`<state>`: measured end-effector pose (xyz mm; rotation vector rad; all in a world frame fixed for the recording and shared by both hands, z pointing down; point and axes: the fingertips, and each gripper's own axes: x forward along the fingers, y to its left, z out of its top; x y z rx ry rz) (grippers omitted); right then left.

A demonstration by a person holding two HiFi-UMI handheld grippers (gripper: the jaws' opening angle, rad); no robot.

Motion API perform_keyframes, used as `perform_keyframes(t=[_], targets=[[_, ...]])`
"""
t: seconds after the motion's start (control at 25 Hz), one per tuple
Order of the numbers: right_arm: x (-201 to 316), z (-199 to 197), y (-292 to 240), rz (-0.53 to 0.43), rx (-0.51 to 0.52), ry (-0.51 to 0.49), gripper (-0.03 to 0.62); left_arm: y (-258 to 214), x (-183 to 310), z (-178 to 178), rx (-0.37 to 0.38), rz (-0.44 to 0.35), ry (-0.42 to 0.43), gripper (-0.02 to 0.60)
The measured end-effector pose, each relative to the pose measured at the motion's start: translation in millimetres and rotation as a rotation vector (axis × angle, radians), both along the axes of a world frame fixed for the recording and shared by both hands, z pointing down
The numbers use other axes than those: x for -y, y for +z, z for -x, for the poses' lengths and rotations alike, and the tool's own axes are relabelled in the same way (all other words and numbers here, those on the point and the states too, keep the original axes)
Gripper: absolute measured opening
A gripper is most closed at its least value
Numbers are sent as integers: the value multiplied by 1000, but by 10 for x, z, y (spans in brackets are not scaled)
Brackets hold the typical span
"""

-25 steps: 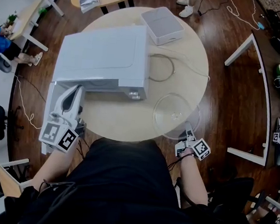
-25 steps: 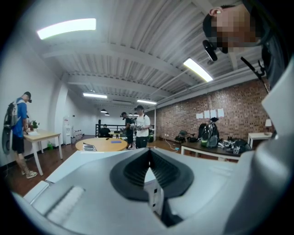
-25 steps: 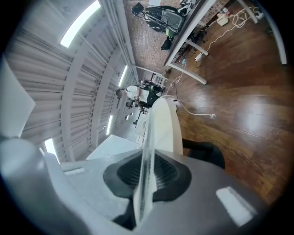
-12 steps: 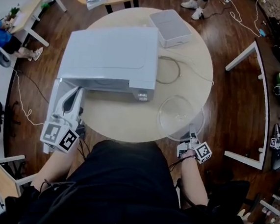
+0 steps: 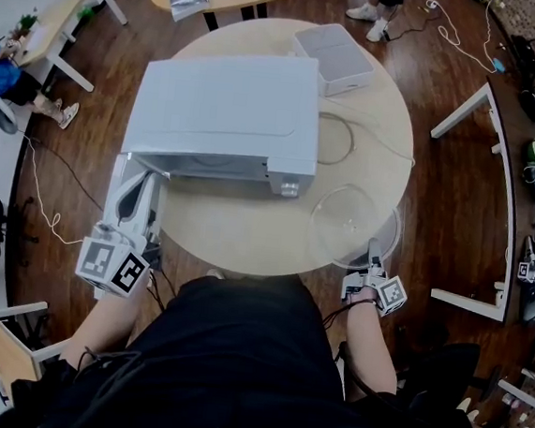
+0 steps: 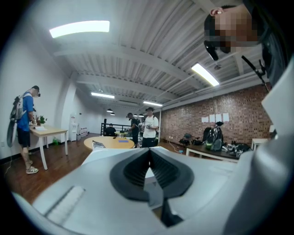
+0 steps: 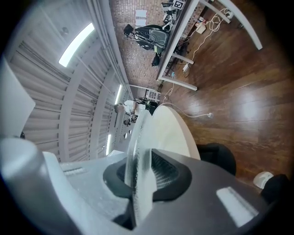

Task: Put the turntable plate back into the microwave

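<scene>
Pinched at its near rim by the right gripper [image 5: 373, 258], jaws nearly closed on the thin glass, likely so as to lift and carry it: one clear turntable plate [image 5: 351, 224], in front of the microwave [image 5: 223, 110] and off to its right, on or just above the round table [image 5: 237, 236], not yet inside. Parked at the microwave's left front corner, beside its swung-open door [image 5: 115, 189], probably to keep the way in clear: the left gripper [image 5: 144, 183], jaws closed together, nothing seen between. Counted: one plate, one microwave, two grippers, one white box [image 5: 332, 57] behind the microwave.
</scene>
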<state>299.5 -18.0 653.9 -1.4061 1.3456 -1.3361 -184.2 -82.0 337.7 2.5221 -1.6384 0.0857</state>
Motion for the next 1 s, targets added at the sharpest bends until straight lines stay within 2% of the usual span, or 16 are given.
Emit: perform_keyframes(t=[0.28,0.68,1.0], targets=[[-60,49,-137,-31,12,39,34,-1,14,115,-16,-5,13,6],[-214,76,-344,-86,63,169,34,26,-30,322,2,-10,48,6],[-359,104,-568,-138,88,251,34,10,-66,391,-19,-34,88,5]])
